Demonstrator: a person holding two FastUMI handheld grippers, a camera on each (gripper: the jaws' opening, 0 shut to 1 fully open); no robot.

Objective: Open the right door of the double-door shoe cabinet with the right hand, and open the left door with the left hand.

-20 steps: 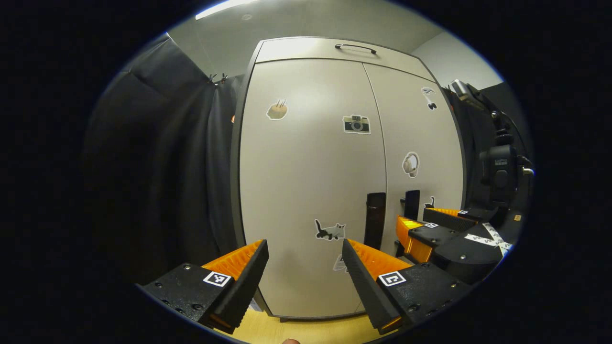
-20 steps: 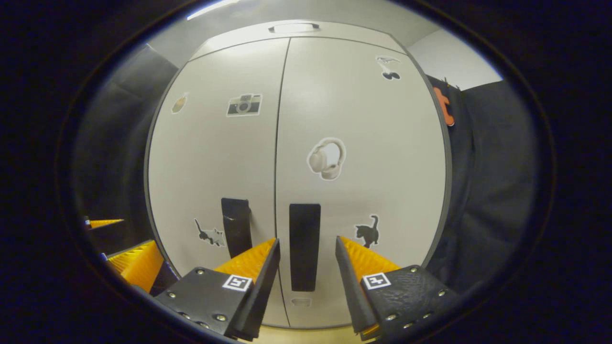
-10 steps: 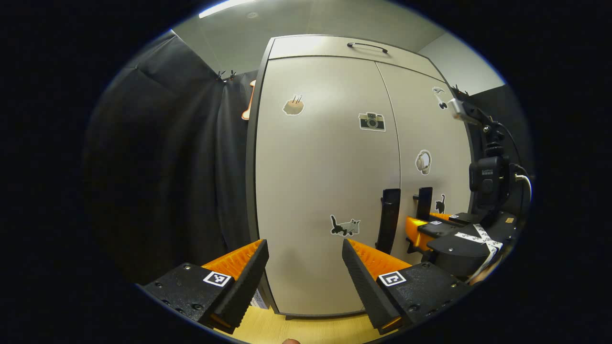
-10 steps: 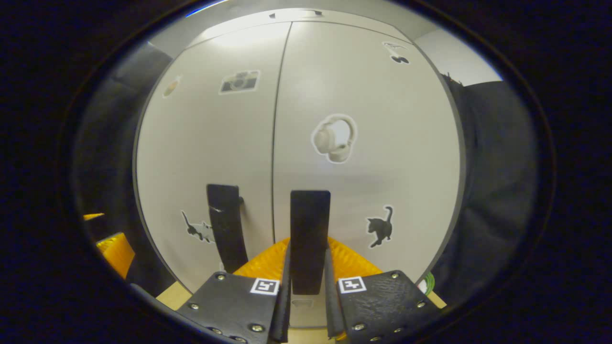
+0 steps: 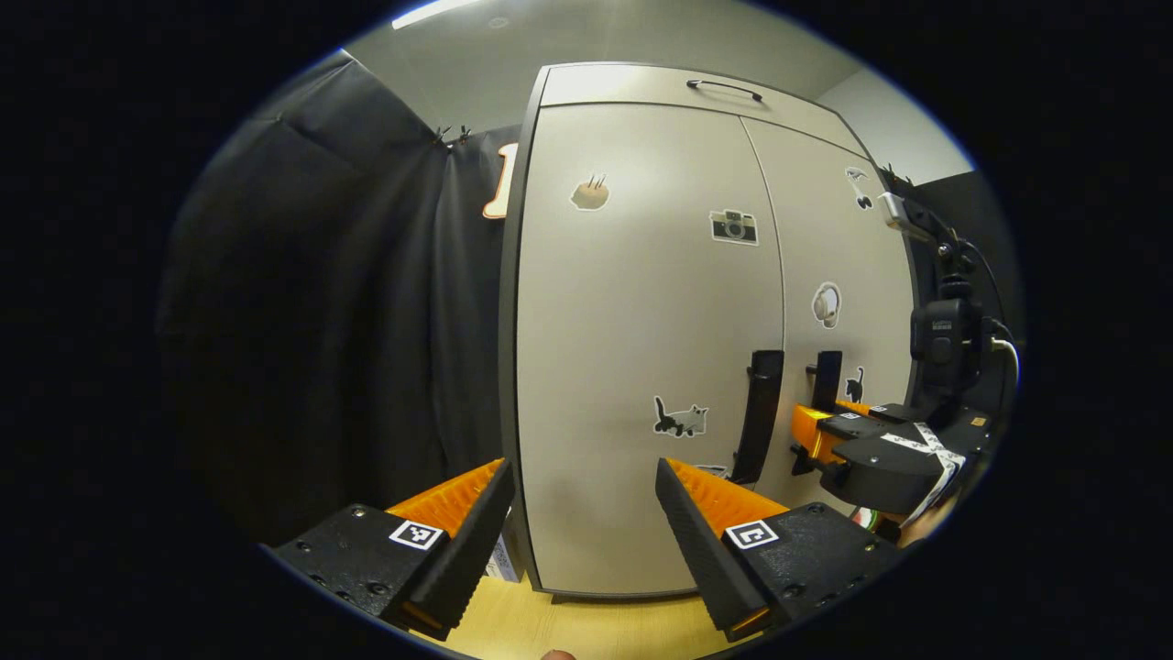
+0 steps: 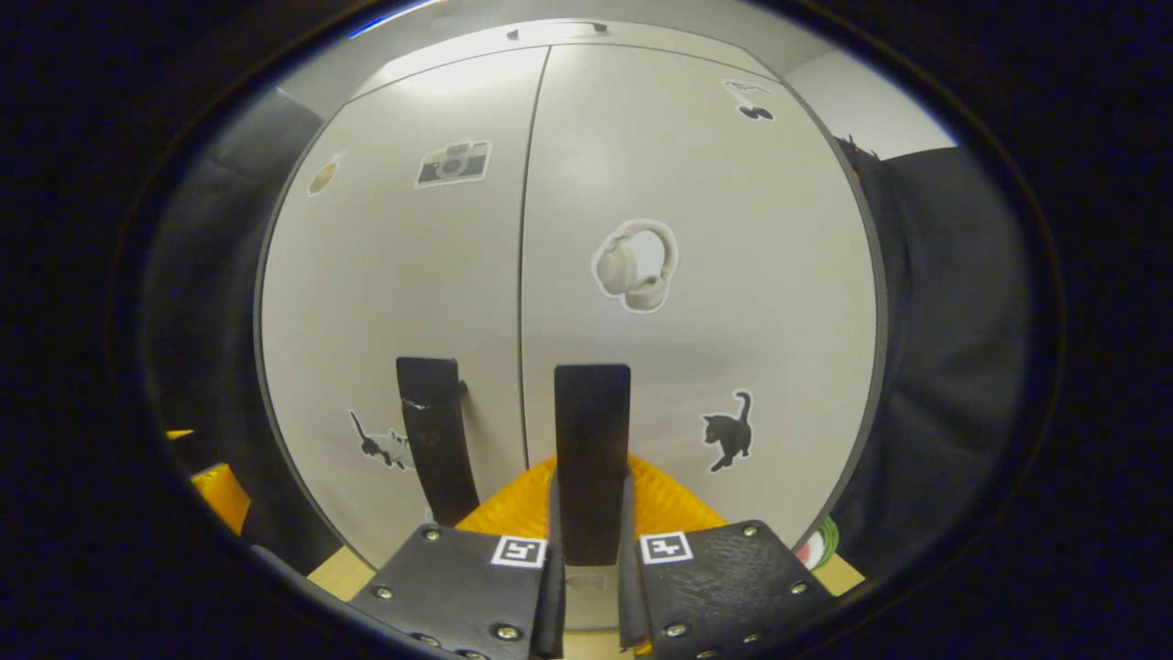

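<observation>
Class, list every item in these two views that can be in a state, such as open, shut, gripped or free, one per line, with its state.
Right door: shut.
Left door: shut.
Right door handle: gripped between the right tongs' fingers.
Left door handle: free, nothing touching it.
Right tongs: shut on the right door handle.
Left tongs: open, short of the left door.
</observation>
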